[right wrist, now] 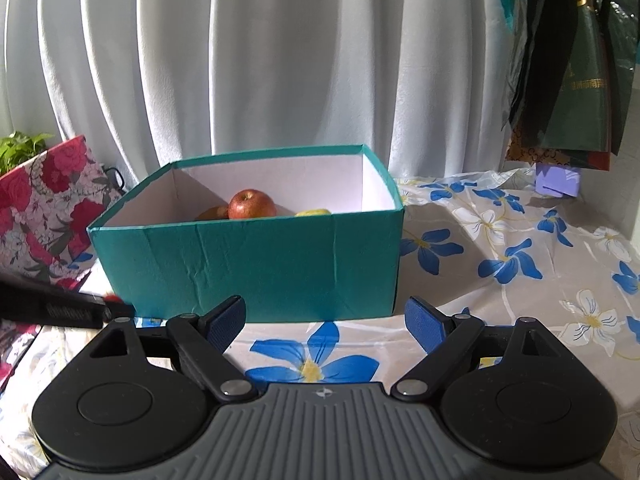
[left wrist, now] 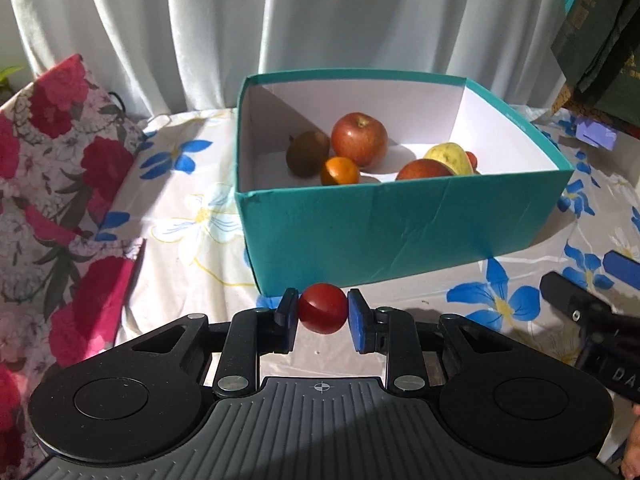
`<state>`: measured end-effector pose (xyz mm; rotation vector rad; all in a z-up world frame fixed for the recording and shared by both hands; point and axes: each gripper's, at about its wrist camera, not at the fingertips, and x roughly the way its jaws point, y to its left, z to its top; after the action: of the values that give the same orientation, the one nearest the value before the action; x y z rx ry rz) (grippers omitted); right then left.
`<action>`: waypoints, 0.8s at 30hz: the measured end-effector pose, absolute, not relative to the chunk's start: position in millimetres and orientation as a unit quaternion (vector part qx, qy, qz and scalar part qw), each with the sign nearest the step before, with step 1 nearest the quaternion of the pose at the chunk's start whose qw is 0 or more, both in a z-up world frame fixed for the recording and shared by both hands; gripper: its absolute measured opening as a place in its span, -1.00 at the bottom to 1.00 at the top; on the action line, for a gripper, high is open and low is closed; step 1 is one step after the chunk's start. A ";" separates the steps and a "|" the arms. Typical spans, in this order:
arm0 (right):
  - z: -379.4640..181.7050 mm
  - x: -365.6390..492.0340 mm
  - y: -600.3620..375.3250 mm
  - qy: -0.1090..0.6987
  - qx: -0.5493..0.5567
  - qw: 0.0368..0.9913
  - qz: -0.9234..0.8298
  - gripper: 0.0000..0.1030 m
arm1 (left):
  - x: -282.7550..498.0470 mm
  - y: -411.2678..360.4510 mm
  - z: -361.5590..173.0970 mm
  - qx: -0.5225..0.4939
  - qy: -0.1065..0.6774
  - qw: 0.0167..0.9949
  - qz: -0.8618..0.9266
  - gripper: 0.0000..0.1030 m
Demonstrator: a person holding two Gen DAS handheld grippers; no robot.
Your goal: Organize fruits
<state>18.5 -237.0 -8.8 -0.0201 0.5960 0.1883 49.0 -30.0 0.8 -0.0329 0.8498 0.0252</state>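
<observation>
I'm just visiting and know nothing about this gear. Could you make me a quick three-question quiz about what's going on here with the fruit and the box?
1. True or false: the left gripper is shut on a small red fruit.
2. Where is the big red apple? A) on the tablecloth B) inside the teal box C) in the right gripper
3. Fill in: the right gripper's jaws stand ____, with nothing between them.

Key: 1 true; 2 B; 3 open.
</observation>
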 end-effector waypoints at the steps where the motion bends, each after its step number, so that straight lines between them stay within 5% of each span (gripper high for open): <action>1: -10.4 17.4 -233.7 0.295 -0.016 0.951 0.093 0.69 | 47.8 -27.2 4.4 -0.020 0.412 0.911 0.016 -0.42; 14: -38.3 1.9 -179.1 0.341 -0.070 0.922 0.169 0.67 | 39.0 -7.9 20.8 -0.031 0.422 0.906 0.032 -0.41; 24: -49.5 -0.1 -161.8 0.359 -0.077 0.909 0.195 0.45 | 35.4 -1.7 20.5 -0.031 0.424 0.904 0.030 -0.41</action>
<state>-0.1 -161.8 -49.5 -0.1591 0.7414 0.4024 35.4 -1.7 20.5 -0.0647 0.8766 0.0621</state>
